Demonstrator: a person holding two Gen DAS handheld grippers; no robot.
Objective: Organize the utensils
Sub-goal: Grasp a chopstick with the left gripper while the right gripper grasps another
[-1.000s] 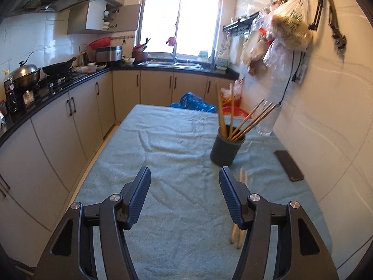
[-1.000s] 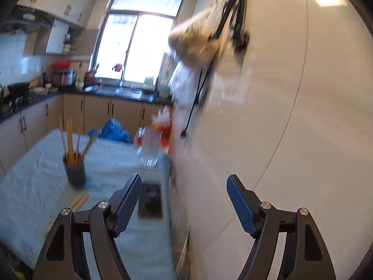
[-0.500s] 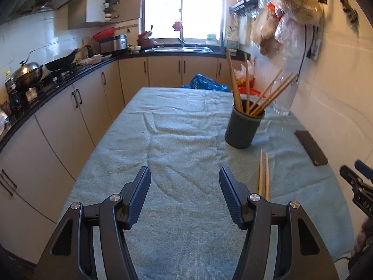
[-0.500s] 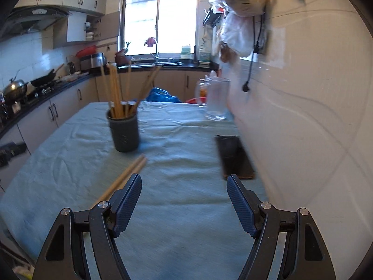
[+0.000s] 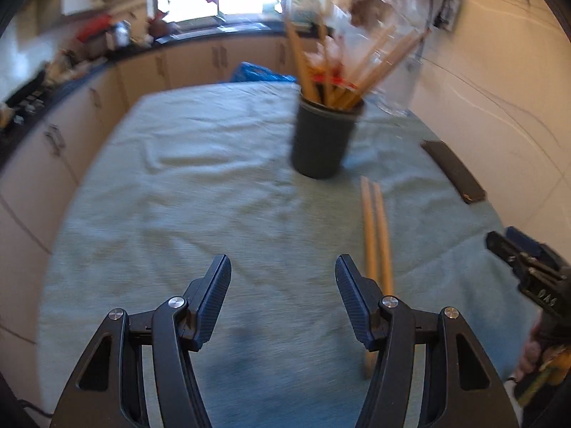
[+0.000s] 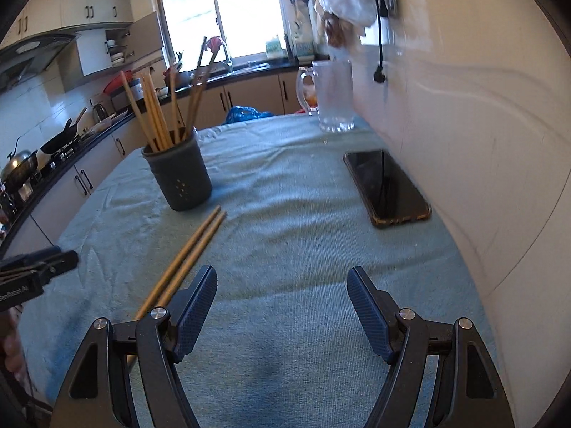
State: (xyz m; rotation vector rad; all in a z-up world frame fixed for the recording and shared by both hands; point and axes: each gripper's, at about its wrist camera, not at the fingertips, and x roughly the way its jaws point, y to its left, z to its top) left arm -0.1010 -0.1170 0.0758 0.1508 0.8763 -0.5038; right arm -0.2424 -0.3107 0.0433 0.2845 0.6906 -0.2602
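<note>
A dark grey holder [image 5: 323, 137] with several wooden chopsticks upright in it stands on the green cloth [image 5: 214, 196]; it also shows in the right wrist view [image 6: 178, 176]. Two loose chopsticks [image 5: 376, 228] lie side by side on the cloth in front of it, also in the right wrist view [image 6: 189, 253]. My left gripper [image 5: 283, 299] is open and empty, low over the cloth, its right finger beside the loose chopsticks. My right gripper [image 6: 282, 306] is open and empty, its left finger next to the near ends of the chopsticks.
A black phone [image 6: 387, 187] lies near the wall on the right, also in the left wrist view [image 5: 453, 171]. A glass mug [image 6: 332, 96] stands at the far right. Kitchen counters [image 6: 53, 164] run along the left. The white wall [image 6: 481, 142] borders the table's right edge.
Both grippers have dropped lower and closer to the table and the loose chopsticks. The right gripper has swung from the wall toward the table. Both stay open.
</note>
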